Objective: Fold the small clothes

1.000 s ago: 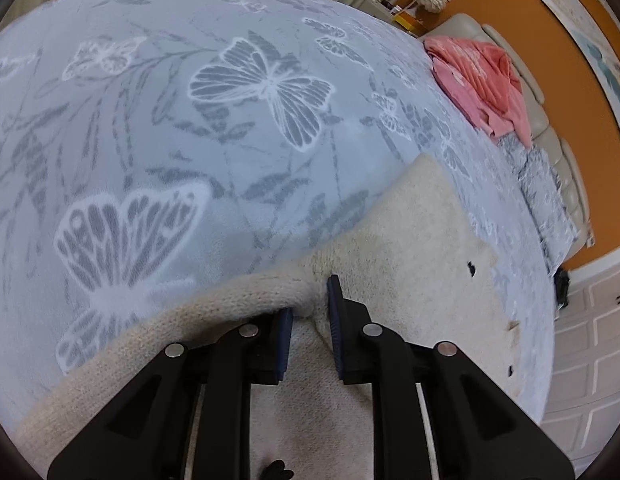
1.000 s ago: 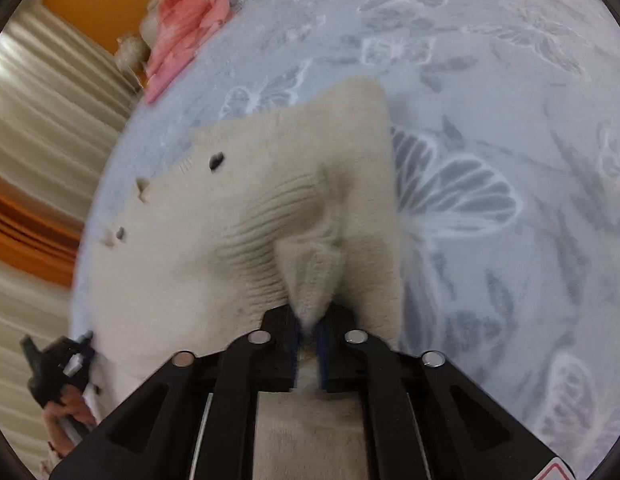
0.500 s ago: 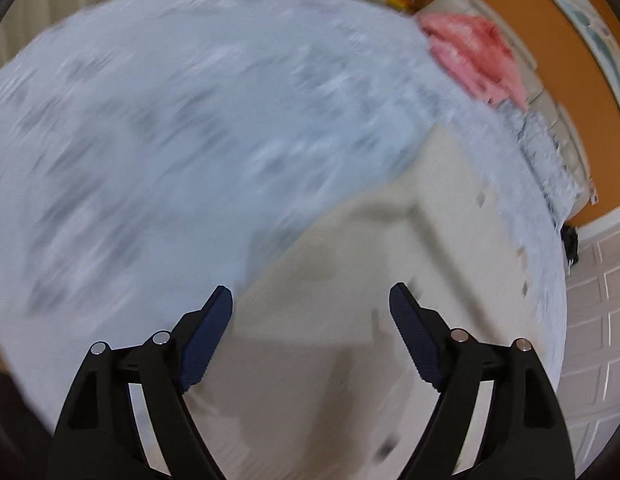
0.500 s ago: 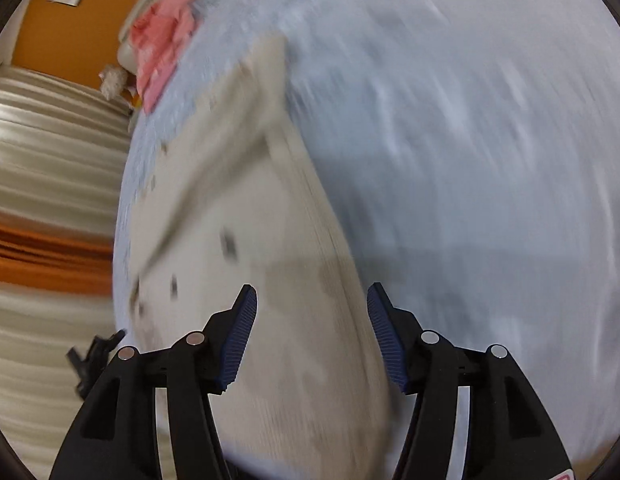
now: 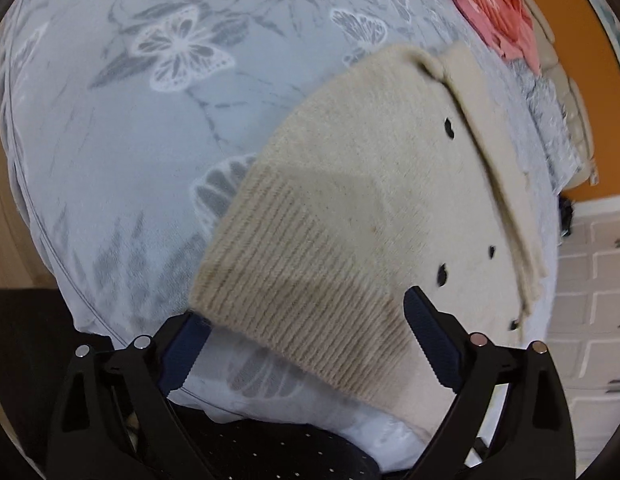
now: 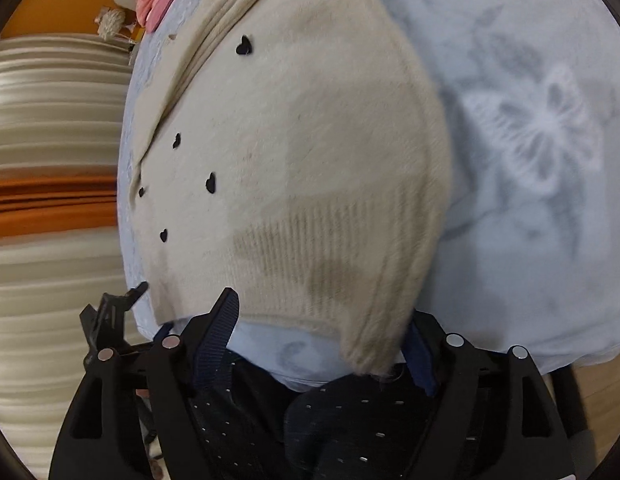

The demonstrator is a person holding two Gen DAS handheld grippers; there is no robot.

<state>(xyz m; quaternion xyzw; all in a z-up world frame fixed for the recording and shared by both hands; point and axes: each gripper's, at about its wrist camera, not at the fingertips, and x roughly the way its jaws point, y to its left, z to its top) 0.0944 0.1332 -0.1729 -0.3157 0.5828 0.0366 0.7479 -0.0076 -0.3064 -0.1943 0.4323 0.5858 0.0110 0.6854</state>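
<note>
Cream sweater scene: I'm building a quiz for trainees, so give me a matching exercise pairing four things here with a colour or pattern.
Things:
1. sweater
2. small hearts on the sweater
3. bedspread
4. garment heap at the far edge

Colours or patterns:
A. pink
B. pale blue-grey with butterflies
C. cream, ribbed at the hem
D. black

Pairs: 1-C, 2-D, 3-B, 4-A
</note>
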